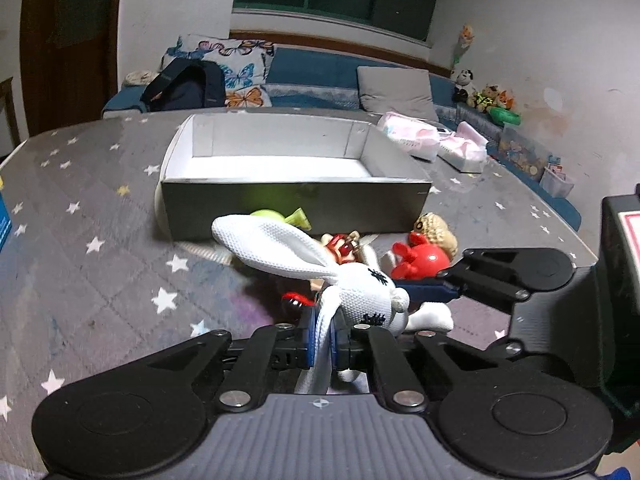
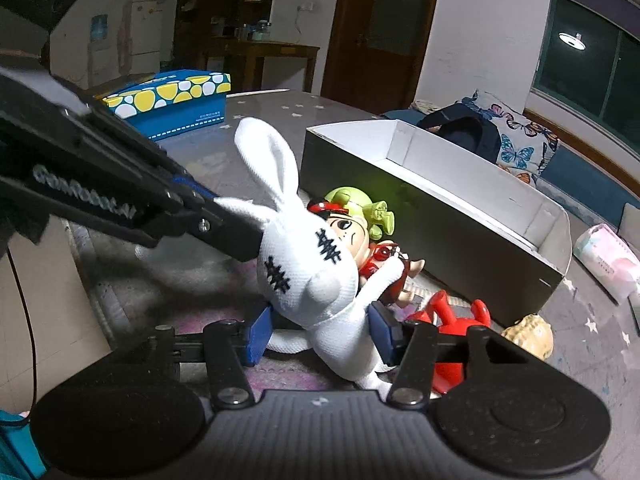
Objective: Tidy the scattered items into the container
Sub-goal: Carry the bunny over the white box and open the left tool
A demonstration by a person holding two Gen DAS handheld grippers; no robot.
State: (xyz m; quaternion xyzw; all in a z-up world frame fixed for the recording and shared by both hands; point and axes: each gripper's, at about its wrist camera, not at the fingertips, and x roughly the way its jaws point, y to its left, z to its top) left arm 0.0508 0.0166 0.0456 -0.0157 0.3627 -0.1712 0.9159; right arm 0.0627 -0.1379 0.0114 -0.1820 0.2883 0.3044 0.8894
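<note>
A white plush rabbit (image 1: 360, 292) with stitched black eyes hangs above the table. My left gripper (image 1: 322, 344) is shut on one of its long ears. In the right wrist view the rabbit (image 2: 312, 280) sits between the open blue pads of my right gripper (image 2: 320, 332), which straddle its body without pinching it. The left gripper's arm (image 2: 120, 184) reaches in from the left. Behind the rabbit lie a green-haired doll (image 2: 356, 220), a red toy (image 2: 452, 336) and a tan knitted toy (image 2: 528, 336). The open white-lined box (image 1: 288, 176) stands just beyond them.
The table has a grey star-patterned cloth (image 1: 100, 240). A blue tissue box (image 2: 172, 100) stands at its far left. Pink packets (image 1: 432, 140) lie right of the box. A sofa with cushions and a dark backpack (image 1: 184, 88) is behind the table.
</note>
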